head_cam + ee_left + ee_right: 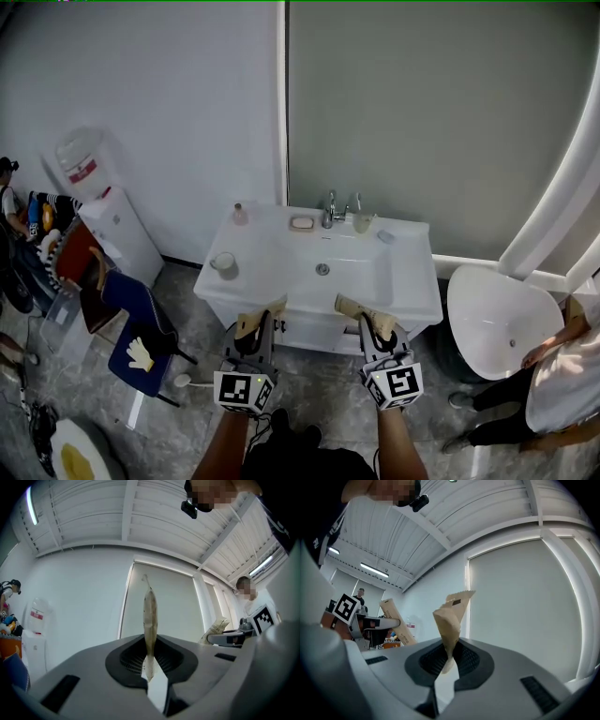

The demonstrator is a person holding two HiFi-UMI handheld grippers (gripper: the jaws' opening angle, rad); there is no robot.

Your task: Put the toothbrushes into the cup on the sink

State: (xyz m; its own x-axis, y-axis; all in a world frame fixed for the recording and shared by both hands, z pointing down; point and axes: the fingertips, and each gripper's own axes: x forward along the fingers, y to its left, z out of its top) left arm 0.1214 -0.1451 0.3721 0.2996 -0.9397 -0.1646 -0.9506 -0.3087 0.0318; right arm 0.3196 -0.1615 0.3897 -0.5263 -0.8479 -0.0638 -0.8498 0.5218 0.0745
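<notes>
Nearest, in the head view, the left gripper (255,330) and right gripper (375,330) are held side by side, apart from each other, just short of the sink (281,272). Each is clamped on a tan paper packet. Whether a toothbrush is inside cannot be told.

The left gripper view shows its jaws pressed together on the left packet (150,618), which stands upright and edge-on, a thin flat strip. That flatness is lost from above, where the left packet (250,322) reads as a short tan tab.

The right gripper view shows its jaws pinching the right packet (451,616), creased and twisted above the grip. From above the right packet (359,309) leans toward the basin. Each gripper view also catches the other gripper off to the side.

Only the head view shows the sink top. A cup (223,262) stands at its front left corner and a second cup (363,222) just right of the tap (330,212). A soap dish (302,223) sits left of the tap.
</notes>
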